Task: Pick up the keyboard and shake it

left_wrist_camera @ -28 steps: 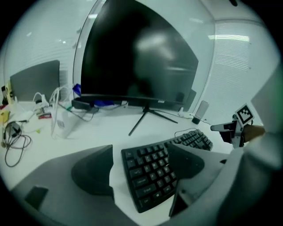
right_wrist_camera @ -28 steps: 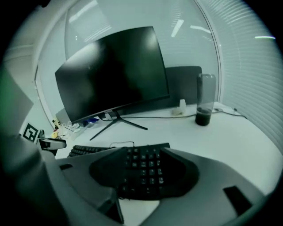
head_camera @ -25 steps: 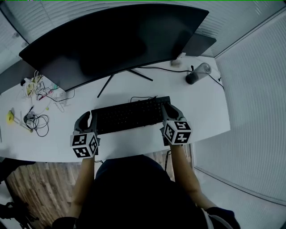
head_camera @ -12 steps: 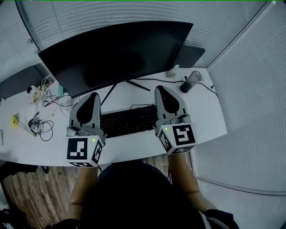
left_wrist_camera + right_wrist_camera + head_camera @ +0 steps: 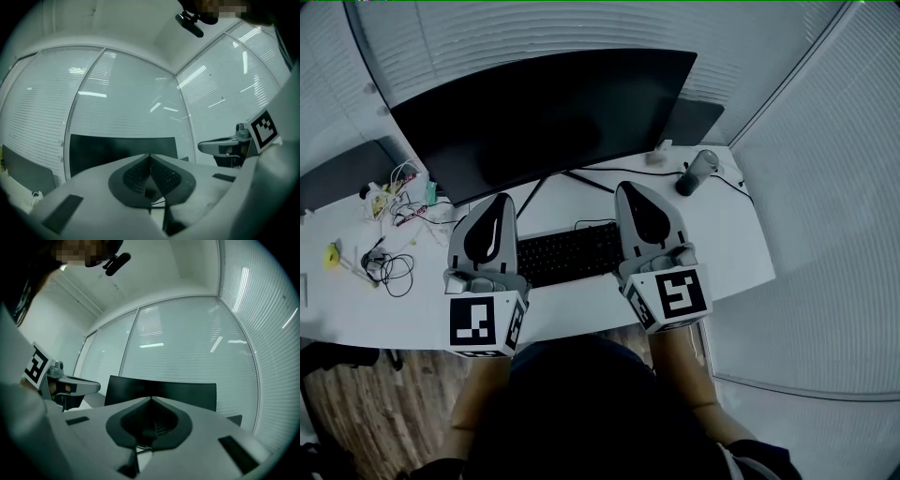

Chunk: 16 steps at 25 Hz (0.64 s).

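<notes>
While both of my grippers are held up level with their fingers pressed fully together on nothing, the keyboard (image 5: 567, 253) lies flat on the white surface (image 5: 741, 248) beneath them, and neither touches it. In the head view the left gripper (image 5: 498, 201) and the right gripper (image 5: 629, 188) stand side by side, each pointing away from me toward the monitor (image 5: 544, 112). Their grey bodies cover the two ends of the keyboard, so only its middle stretch shows between them.

It is a black board, long and low, with rows of dark keys that I can just make out as a fine grid; any lettering is too small to read. It sits slightly askew, its right end a little farther from me than its left, just in front of the monitor's thin black stand legs (image 5: 591, 180) and near the front edge of the surface. A thin black cable (image 5: 595, 223) curls in a small loop just behind its rear edge.

Along each gripper's own view, the dark textured pads meet in a closed seam at the tips, with the wide dark monitor and the slatted blinds (image 5: 126, 112) beyond them.

Well apart to the left of the keyboard, a tangle of wires (image 5: 384, 262) lies on the surface. Far to the right, a dark tumbler (image 5: 701, 171) sits near the back corner.
</notes>
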### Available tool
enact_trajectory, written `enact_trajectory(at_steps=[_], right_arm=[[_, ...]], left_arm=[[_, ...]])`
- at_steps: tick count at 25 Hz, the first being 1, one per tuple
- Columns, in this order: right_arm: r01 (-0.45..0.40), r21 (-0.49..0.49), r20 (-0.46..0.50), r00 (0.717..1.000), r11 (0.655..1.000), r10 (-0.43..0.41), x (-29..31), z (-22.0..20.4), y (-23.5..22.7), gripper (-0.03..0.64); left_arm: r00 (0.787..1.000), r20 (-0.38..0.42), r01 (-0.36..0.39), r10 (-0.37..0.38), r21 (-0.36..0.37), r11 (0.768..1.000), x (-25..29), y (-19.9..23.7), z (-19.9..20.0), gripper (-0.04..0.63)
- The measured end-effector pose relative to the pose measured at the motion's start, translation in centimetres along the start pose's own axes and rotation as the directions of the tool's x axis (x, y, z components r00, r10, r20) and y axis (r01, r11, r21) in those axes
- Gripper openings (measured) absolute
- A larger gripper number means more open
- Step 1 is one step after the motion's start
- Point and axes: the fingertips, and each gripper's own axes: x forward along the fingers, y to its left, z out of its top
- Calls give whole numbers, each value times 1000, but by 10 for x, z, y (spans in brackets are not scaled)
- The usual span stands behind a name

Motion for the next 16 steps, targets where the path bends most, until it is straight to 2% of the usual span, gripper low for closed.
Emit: enact_trajectory(at_steps=[10, 16], right_arm=[[24, -23, 27, 999, 999, -24, -3, 7, 18, 28], [33, -34, 17, 999, 999, -32, 1, 9, 14, 28]], left_arm=[[999, 40, 27, -27, -5, 1000, -13, 9, 4, 25], [998, 44, 37, -37, -4, 999, -6, 9, 9, 25]])
